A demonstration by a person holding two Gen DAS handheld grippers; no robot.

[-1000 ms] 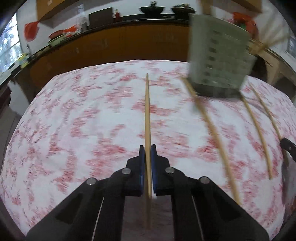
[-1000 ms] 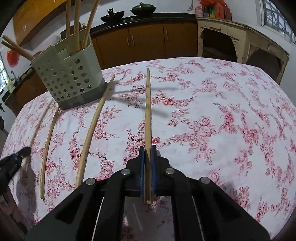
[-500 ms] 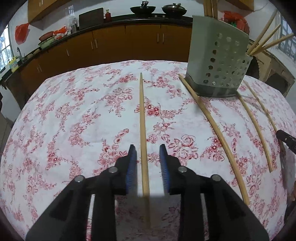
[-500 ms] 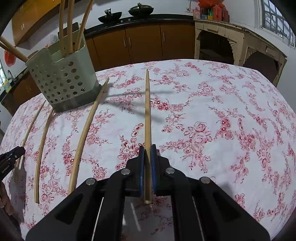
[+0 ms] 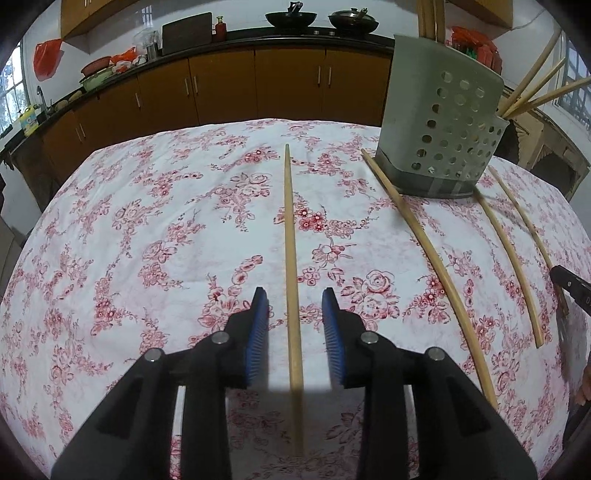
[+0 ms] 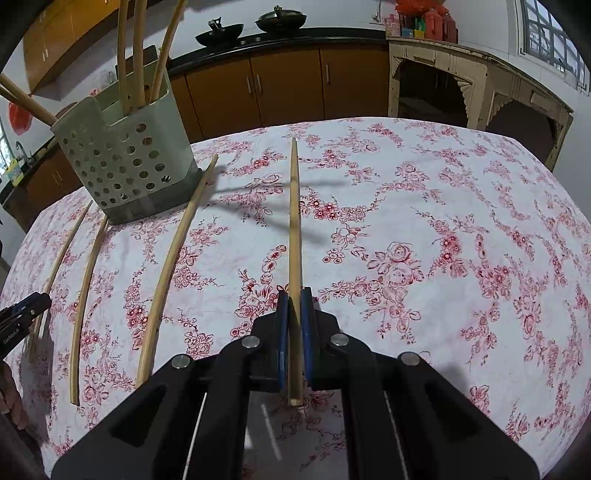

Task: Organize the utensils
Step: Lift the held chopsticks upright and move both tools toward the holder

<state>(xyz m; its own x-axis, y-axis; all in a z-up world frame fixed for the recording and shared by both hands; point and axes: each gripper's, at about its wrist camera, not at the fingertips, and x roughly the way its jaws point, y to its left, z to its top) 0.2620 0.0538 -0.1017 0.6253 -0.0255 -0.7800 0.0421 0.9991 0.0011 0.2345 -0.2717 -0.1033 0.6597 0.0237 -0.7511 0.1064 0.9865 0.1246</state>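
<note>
A: Bamboo stick (image 5: 291, 258) lies flat on the floral cloth (image 5: 147, 229), running straight away from the left claw (image 5: 294, 299). That claw has just been opening; its blue pads (image 5: 258, 325) now stand either side of the stick w/o touching it.

B: And the right claw (image 6: 294, 295)?

A: Pressed together, pinching a second stick (image 6: 294, 221) near its end. Stick points out ahead, raised off the surface; its shadow falls on the cloth to the right.

B: Holder?

A: Grey holder w/ round holes (image 6: 129, 162) stands upright on the surface, left of the right claw's stick, right of the left claw's. Several sticks stand in it (image 6: 138, 55), some leaning out the side (image 5: 535, 96).

B: What's around it?

A: Three loose sticks on the cloth betw. the two claws. One (image 6: 173, 258) has its far end just beside the holder's base. Two more, (image 6: 86, 306) and (image 6: 59, 258), lie on the other side; whether they touch the base I can't tell. Left claw's tip shows at the edge of the right view, near the outermost stick.

B: Background?

A: Brown cabinets (image 5: 221, 85) under a dark counter w/ two pans (image 5: 291, 18), red bag on the wall (image 5: 46, 61), pale wooden side table (image 6: 472, 85).
</note>
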